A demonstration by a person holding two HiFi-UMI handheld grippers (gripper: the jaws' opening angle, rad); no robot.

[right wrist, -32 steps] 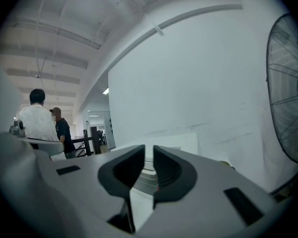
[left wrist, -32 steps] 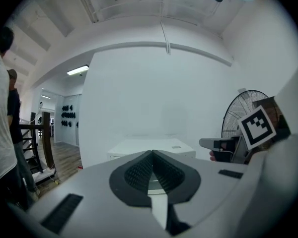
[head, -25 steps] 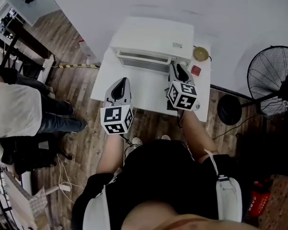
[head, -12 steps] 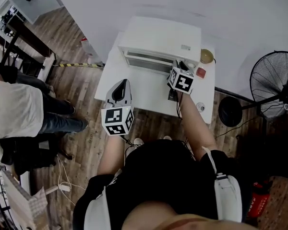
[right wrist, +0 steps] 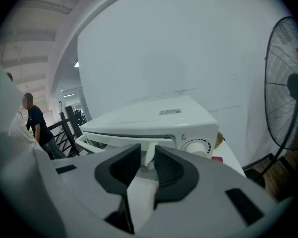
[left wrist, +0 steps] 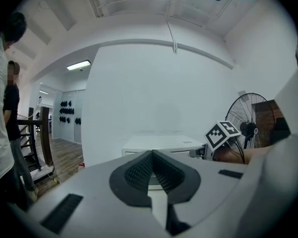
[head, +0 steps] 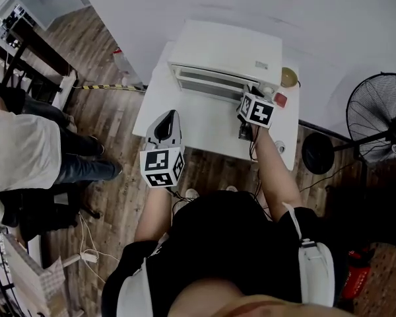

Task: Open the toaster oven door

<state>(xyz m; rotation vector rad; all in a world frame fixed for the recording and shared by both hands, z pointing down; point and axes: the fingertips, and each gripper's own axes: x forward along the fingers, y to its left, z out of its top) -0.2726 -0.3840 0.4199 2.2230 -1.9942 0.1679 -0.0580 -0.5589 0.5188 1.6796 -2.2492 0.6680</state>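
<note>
Your right gripper (right wrist: 147,150): fingers apart, right end of the door handle (right wrist: 146,158) in the gap, contact unclear | your left gripper (left wrist: 152,153): fingers together, over the near left of the tabletop (head: 185,121) | toaster oven (head: 228,48): at the tabletop's far edge, door upright.

One toaster oven (head: 228,48), one fan (head: 376,114), two grippers (left gripper (left wrist: 152,155), right gripper (right wrist: 148,152)), perhaps two bystanders (head: 20,150).

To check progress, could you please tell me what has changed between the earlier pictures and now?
The right gripper moved forward to the white toaster oven, its open jaws now at the white door handle's right end. The left gripper stayed put; the door stayed closed.
</note>
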